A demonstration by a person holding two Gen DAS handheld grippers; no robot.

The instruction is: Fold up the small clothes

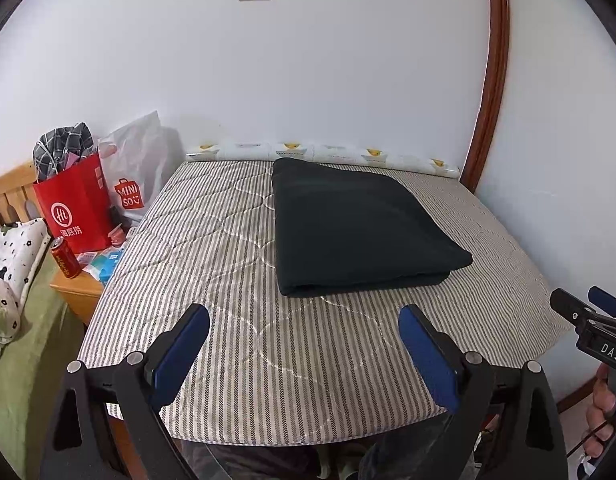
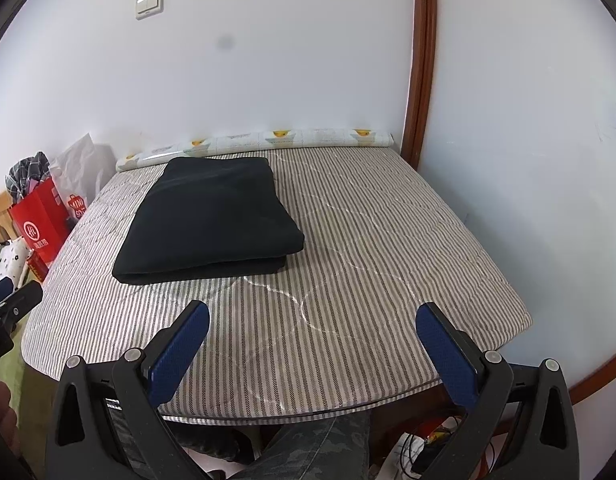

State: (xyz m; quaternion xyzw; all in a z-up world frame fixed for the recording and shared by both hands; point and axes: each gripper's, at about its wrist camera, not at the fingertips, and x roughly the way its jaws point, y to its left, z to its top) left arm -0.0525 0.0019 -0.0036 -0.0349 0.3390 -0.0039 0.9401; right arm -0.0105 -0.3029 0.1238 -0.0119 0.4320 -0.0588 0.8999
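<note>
You are holding both tongs released, gripping nothing, above the near edge of the desk (image 1: pixel 227 240). The left tongs (image 1: pixel 303 320) are showing wide-spread blue pads (image 1: pixel 179 356), and the right tongs (image 2: pixel 312 316) are gaping just as wide; the right tongs are also peeking in at 3 o'clock of the left view, and a fingertip of your right hand (image 1: pixel 602 404) is showing below them.

The cloth (image 1: pixel 360 228), dark and folded into a thick rectangle, is lying flat on the striped cover, toward the far half of the desk. In the left view it is sitting at about 1 o'clock from the tongs; in the right view it is sitting at 11 o'clock. Its long axis is running from the near edge toward the wall, and its layered open edge is facing you.

A patterned roll (image 1: pixel 328 154) is lying along the wall just behind the cloth. At 9 o'clock, off the desk, a red bag (image 1: pixel 73 208), a white bag (image 1: pixel 135 172) and a red can (image 1: pixel 65 258) are standing. Nothing is lying between the tongs and the cloth.
</note>
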